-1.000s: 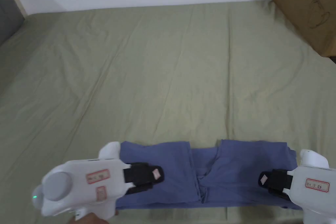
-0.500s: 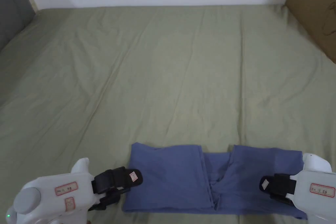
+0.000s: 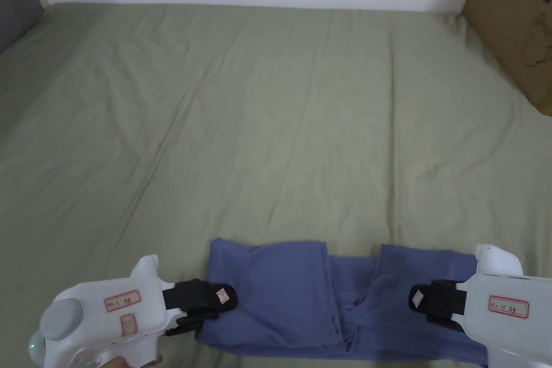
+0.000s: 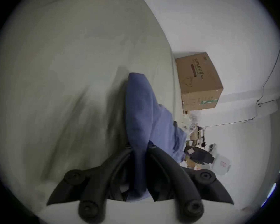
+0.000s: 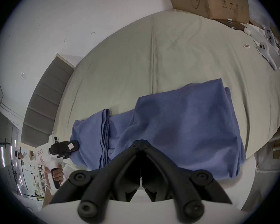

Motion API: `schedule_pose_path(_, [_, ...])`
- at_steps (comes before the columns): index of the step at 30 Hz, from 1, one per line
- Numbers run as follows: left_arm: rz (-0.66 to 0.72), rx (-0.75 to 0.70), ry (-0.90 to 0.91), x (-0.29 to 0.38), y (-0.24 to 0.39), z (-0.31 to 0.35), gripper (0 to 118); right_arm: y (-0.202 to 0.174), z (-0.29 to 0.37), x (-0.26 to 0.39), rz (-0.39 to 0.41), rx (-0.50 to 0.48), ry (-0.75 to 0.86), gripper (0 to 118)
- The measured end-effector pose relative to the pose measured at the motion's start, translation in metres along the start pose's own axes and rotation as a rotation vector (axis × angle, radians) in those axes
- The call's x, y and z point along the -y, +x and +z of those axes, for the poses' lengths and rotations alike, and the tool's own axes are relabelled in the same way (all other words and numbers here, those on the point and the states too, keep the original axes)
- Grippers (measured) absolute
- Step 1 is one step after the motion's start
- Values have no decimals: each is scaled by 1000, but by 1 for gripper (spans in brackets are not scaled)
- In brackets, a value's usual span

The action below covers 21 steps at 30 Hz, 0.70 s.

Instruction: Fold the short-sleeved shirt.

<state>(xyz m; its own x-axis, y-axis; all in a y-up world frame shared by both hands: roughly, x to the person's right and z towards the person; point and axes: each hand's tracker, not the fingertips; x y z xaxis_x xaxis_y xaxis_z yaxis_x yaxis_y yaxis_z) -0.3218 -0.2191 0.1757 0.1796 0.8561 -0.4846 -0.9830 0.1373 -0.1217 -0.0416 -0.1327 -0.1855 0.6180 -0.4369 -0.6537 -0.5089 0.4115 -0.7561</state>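
My left tool (image 4: 140,148) pinches the shirt's (image 3: 302,293) left end, right tool (image 5: 141,142) shut, empty, over its right end; long axis runs between them.

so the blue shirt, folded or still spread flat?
Partly folded: the shirt lies as a narrow band on the bed sheet, both sides doubled inward, with a layered edge near its middle.
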Motion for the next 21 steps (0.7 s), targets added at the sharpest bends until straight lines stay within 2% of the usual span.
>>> schedule_pose_path(8, [-92, -23, 26, -11, 10, 38, 9, -8, 0, 0, 3, 1, 5, 0])
schedule_pose_path(11, [-73, -33, 48, -22, -4, 59, 9, -10, -1, 1, 5, -1, -1, 0])
schedule_pose_path(17, [-83, -171, 124, -41, -23, 121, 9, -8, -3, 2, 10, -4, -1, 0])
schedule_pose_path(21, [-83, -206, 144, -44, -25, 142, 9, -6, -5, 6, 4, 1, -2, 0])
